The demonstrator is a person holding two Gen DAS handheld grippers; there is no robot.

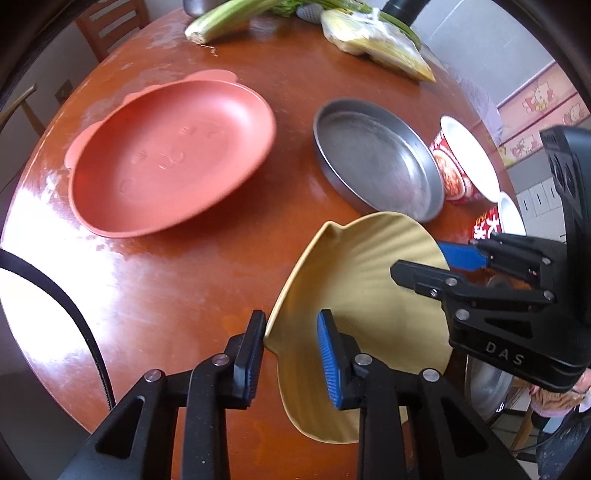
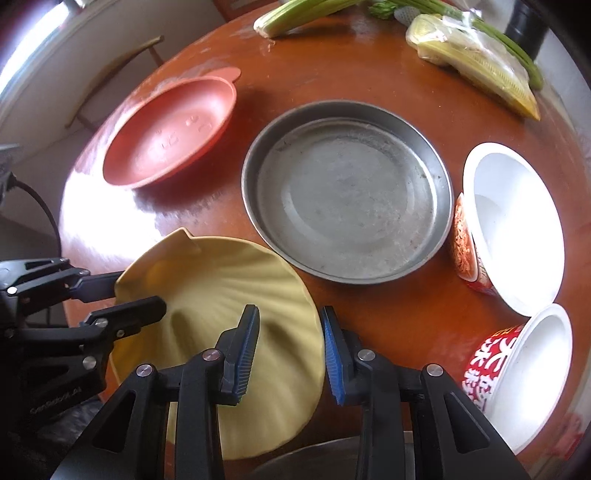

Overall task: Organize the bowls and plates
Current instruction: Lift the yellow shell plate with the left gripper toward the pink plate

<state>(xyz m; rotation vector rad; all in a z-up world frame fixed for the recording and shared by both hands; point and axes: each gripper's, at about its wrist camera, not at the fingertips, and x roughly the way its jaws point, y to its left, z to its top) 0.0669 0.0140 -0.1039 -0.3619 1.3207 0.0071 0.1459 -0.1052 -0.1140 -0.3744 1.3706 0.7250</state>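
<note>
On the round brown table (image 2: 369, 85), the widest bare stretch lies at about nine o'clock of the yellow shell-shaped plate (image 2: 221, 295), running toward the table's near-left edge. The pink plate (image 2: 170, 136) blocks the eleven o'clock side, and the metal pan (image 2: 347, 192) fills the one o'clock side, its rim just beside the yellow plate. Between pink plate and pan a bare lane runs toward twelve o'clock, ending at the celery (image 2: 295, 14) and the bagged corn (image 2: 476, 70). At three o'clock two instant-noodle bowls (image 2: 513, 225) crowd the table's edge (they lie tipped, touching each other). A strip of bare wood separates them from the yellow plate.
</note>
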